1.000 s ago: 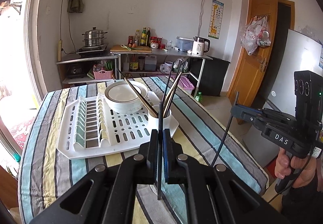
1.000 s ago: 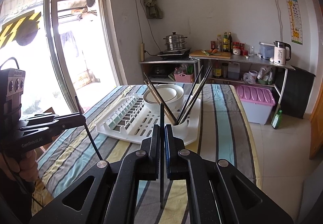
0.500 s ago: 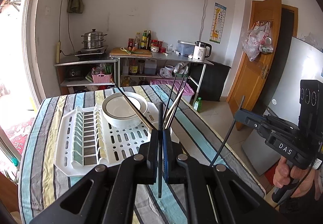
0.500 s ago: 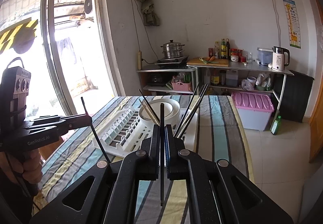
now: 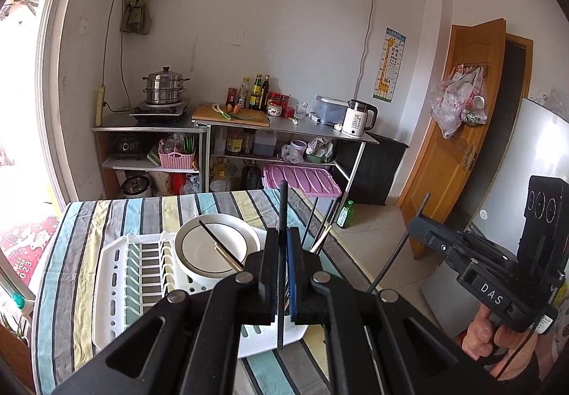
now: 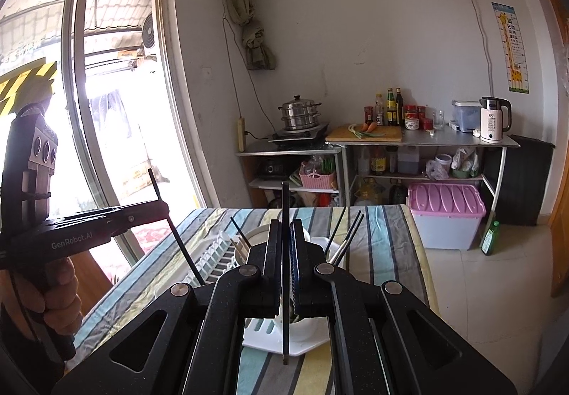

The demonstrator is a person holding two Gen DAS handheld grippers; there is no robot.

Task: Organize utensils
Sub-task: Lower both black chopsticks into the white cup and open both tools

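Chopsticks: one (image 5: 282, 263) is clenched in the left gripper (image 5: 283, 274), another (image 6: 285, 274) in the right gripper (image 6: 285, 270); both have been lifted farther from the cup (image 6: 302, 329), so sorting remains unfinished.

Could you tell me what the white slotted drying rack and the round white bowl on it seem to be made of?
White slotted drying rack: likely moulded plastic, matte, with thin ribs and punched slots. Round white bowl: probably glazed ceramic, glossy, with a dark rim line.

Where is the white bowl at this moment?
In the left wrist view the white bowl sits on the white dish rack on the striped table, right of the plate slots and just beyond the left gripper.
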